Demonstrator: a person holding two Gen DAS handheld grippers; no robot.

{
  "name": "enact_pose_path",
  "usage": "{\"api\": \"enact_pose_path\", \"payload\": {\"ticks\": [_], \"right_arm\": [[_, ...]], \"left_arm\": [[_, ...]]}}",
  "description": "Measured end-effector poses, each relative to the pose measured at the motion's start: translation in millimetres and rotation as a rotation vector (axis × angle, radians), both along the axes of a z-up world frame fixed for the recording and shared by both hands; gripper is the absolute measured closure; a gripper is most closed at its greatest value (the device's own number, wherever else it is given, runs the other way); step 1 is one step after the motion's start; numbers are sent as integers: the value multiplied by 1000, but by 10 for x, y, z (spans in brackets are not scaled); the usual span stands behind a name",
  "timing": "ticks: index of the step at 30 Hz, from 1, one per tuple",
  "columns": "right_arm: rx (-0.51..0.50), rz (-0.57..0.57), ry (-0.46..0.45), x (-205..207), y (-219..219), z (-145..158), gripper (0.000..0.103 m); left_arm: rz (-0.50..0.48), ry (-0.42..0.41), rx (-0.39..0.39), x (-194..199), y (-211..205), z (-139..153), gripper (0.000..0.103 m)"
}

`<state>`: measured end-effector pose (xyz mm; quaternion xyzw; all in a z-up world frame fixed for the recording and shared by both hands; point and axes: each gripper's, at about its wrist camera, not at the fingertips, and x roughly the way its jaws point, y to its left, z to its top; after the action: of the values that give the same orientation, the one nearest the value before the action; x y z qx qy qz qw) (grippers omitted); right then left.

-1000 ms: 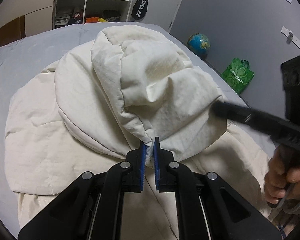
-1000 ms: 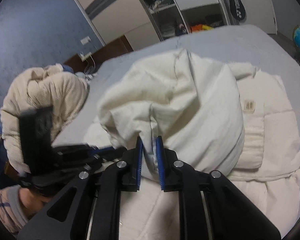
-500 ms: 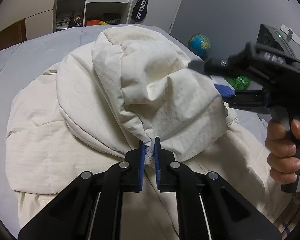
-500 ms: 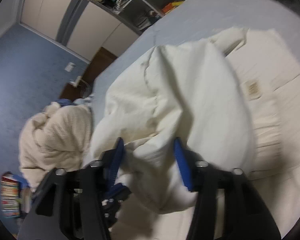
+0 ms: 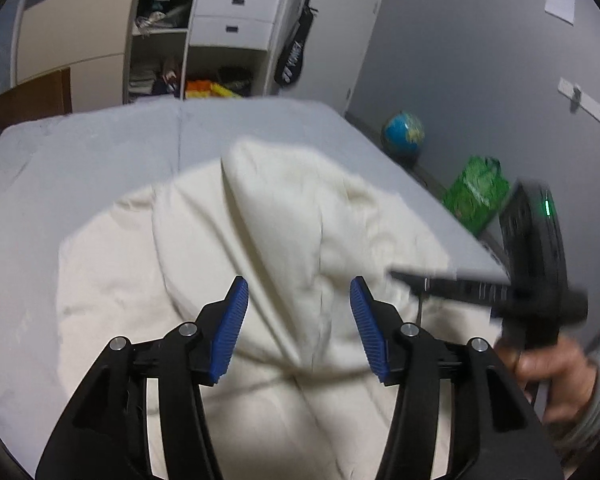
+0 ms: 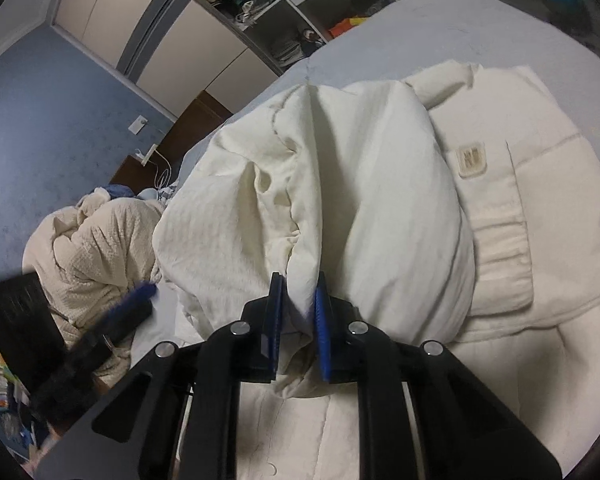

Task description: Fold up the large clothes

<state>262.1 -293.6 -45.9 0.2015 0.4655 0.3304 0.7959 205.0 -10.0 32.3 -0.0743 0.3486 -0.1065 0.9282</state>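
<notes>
A large cream padded jacket lies bunched on the grey bed, its upper part folded over into a puffy hump. My left gripper hovers above the hump, its jaws opening, wide apart, with nothing pinched between the blue pads. My right gripper is closing on a ridge of the hump's near edge, and its pads press on the fabric. In the left wrist view the right gripper shows blurred at the right, held by a hand. The left gripper appears blurred at the left of the right wrist view.
A heap of cream knit blanket sits at the bed's left side. Beyond the bed's far edge stand open shelves and drawers. On the floor to the right are a globe and a green bag.
My left gripper let go of the fold, opened wide and rose. My right gripper rolled, opened briefly, then shut again on the hump's edge.
</notes>
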Motion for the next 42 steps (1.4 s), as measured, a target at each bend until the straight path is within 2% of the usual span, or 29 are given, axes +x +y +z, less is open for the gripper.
{"api": "enact_pose_path", "payload": {"ticks": [3,5,8,12,16,22,30,37,42], "right_arm": [[-18,14,-12,-8,29,33,90],[-29,17,-18,-10,33,35,90],[-52,11,-19,-5,72,-1,90],[-131,28,-24,17,155,-156,90],[-168,38,-34,21,208,-280,90],[-224,46,-77,-6,292,-398,92],[-314,77,-147,-47,460,-502,92],[-357,84,-164,-34,603,-567,92],[-368,98,-157,-7,674,-517,90]], "left_arm": [[45,34,3,269,-14,102,51],[49,86,10,480,-49,60,52],[38,186,26,615,-74,-166,78],[37,254,57,603,-73,-559,81],[55,251,42,531,-36,-796,81],[60,240,34,523,-3,-944,81],[70,230,23,546,32,-1072,80],[77,228,19,595,33,-1145,80],[79,227,16,579,43,-1072,80]]}}
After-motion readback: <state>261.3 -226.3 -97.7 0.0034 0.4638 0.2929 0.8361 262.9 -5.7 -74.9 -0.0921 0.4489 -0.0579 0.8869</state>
